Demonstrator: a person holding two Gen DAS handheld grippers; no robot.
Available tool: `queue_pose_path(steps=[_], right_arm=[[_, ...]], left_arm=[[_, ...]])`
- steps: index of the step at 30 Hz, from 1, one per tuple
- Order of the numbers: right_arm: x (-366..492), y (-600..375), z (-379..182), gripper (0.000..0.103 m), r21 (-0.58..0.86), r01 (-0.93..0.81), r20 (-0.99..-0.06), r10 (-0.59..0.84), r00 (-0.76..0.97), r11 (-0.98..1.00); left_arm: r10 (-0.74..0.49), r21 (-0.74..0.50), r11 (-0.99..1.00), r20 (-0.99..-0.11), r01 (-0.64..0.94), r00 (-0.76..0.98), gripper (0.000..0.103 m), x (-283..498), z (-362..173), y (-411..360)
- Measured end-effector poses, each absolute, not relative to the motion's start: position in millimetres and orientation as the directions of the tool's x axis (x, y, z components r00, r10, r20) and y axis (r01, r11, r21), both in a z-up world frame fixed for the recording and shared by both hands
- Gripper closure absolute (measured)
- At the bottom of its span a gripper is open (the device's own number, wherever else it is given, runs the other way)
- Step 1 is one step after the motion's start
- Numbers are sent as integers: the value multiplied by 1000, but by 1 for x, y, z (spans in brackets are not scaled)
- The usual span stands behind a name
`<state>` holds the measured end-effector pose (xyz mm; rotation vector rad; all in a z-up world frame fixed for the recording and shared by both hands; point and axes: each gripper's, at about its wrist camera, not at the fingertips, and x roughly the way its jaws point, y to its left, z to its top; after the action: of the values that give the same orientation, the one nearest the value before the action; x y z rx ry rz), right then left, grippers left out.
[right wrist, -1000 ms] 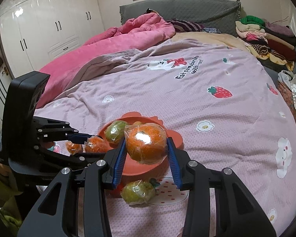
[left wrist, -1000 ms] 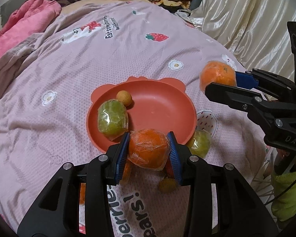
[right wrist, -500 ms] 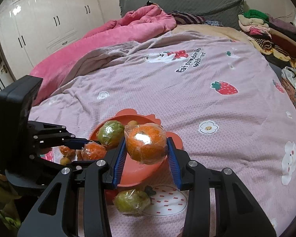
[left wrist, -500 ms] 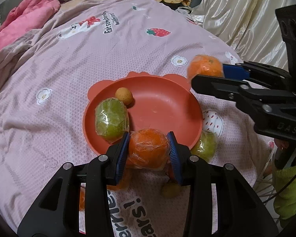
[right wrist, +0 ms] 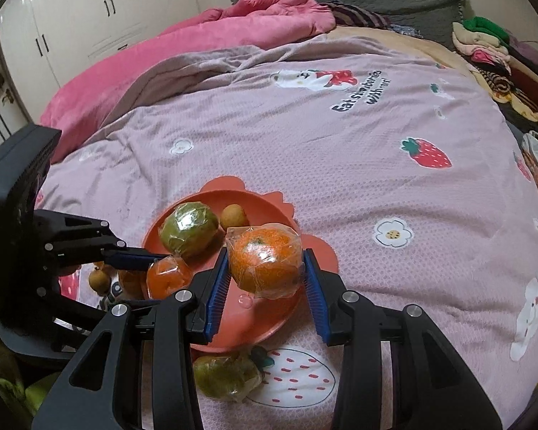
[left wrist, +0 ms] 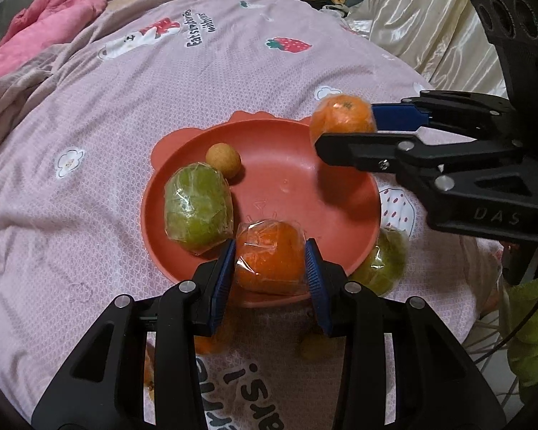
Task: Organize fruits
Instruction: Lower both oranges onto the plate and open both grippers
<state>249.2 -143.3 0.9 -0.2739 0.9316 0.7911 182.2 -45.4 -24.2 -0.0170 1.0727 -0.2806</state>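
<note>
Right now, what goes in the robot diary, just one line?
left gripper: holding wrapped orange | right gripper: holding wrapped orange over red plate | green fruit: on plate

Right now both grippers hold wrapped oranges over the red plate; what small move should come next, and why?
Probably lower the right gripper a little and open it, setting its orange on the bare part of the plate. The green fruit and small round fruit fill the far side, and the left gripper with its orange hangs at the near rim.

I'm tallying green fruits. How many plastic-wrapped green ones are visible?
2: one wrapped green fruit on the red plate, another on the bedspread beside the plate's rim.
</note>
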Motion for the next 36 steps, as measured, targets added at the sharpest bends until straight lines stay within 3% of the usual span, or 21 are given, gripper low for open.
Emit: queue_pose_path(steps=[15,36], right_arm=[[259,-122,-18,64,80,-751,-861,426,279,655],[256,-115,-20,63,76,-762,-873,412,261,643]], left_arm=[[-249,-166,962,-864,218,439,72,183,-23,-39],[-256,-174,960,-862,218,438,72,183,-23,-37]])
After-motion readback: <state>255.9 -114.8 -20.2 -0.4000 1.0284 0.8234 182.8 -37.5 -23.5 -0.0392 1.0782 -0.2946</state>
